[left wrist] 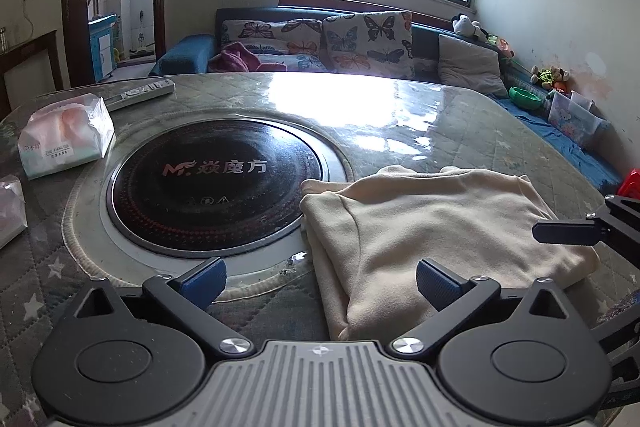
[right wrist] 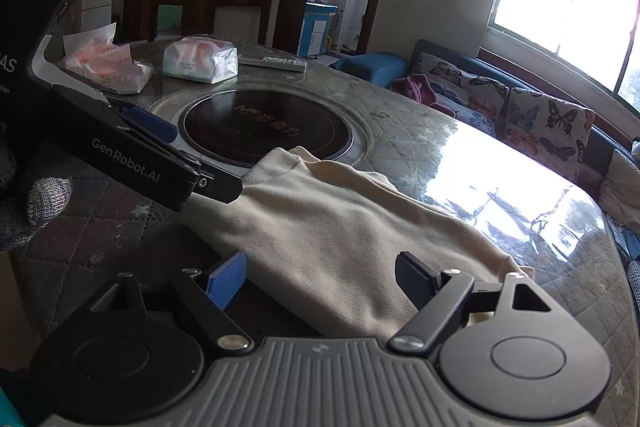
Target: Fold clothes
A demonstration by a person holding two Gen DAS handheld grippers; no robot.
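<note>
A cream garment (left wrist: 440, 227) lies folded into a rough rectangle on the quilted table (left wrist: 400, 115), right of the round black hob. My left gripper (left wrist: 320, 281) stands wide open at the garment's near left edge; its blue pads (left wrist: 204, 281) touch nothing. In the right wrist view the same garment (right wrist: 328, 219) stretches away from my right gripper (right wrist: 322, 279), which is open over its near end, pads clear of the cloth. The left gripper (right wrist: 188, 155) shows there at the garment's far left corner. The right gripper's finger (left wrist: 572, 231) pokes in at the garment's right edge.
A black round hob (left wrist: 216, 183) is set into the table's middle. Two tissue packs (left wrist: 64, 139) and a remote (left wrist: 140, 93) lie at the far left. A sofa with butterfly cushions (left wrist: 360, 39) runs behind the table. A gloved hand (right wrist: 44, 199) shows at left.
</note>
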